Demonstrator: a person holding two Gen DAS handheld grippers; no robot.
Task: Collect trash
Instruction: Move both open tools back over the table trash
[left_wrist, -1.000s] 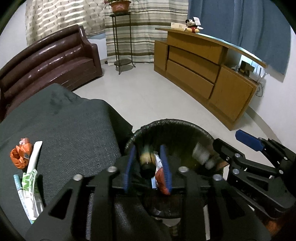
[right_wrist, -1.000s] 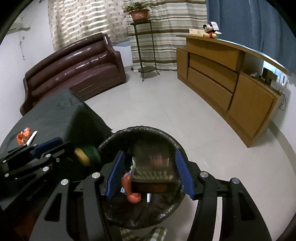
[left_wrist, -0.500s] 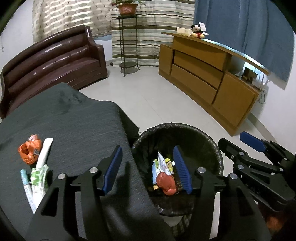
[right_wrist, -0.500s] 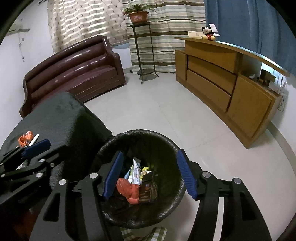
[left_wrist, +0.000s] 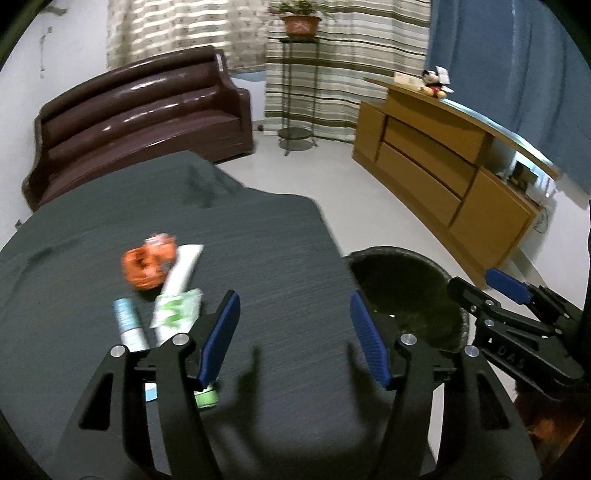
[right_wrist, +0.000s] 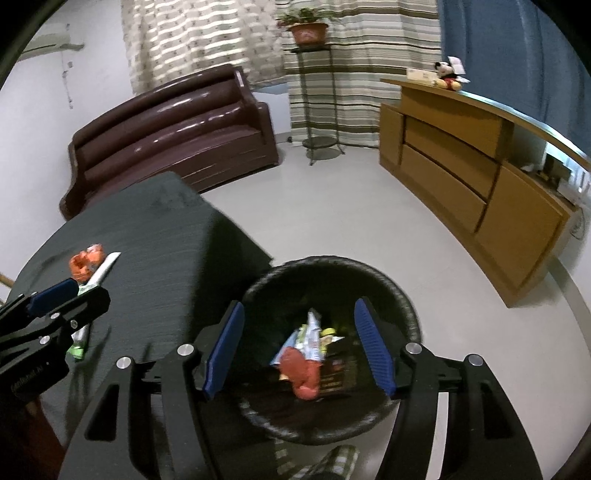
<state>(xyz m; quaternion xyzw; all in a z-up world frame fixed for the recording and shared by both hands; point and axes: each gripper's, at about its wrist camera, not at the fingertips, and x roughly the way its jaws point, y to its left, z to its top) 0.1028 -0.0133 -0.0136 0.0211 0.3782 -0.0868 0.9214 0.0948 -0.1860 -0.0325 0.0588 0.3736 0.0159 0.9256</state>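
My left gripper (left_wrist: 294, 314) hangs over the dark grey tablecloth (left_wrist: 258, 240), its jaws opening with nothing between them. To its left on the cloth lie an orange crumpled wrapper (left_wrist: 147, 267), a white tube (left_wrist: 183, 269), a green-and-white packet (left_wrist: 177, 312) and a light blue tube (left_wrist: 127, 325). The black-lined bin (right_wrist: 332, 263) stands on the floor beside the table. My right gripper (right_wrist: 299, 321) is open above it, empty. In the bin lie a red wrapper (right_wrist: 301, 373), some packets (right_wrist: 310, 339) and a dark box (right_wrist: 338, 373).
A brown sofa (left_wrist: 140, 122) stands behind the table, a wooden sideboard (left_wrist: 443, 166) runs along the right wall, and a plant stand (left_wrist: 297, 92) is by the curtains. A checked cloth (right_wrist: 325, 463) lies on the floor at the bin's near side.
Both grippers let go of what they held over the bin, and it now lies inside. The left gripper opened and swung left over the table. The right gripper drew back slightly.
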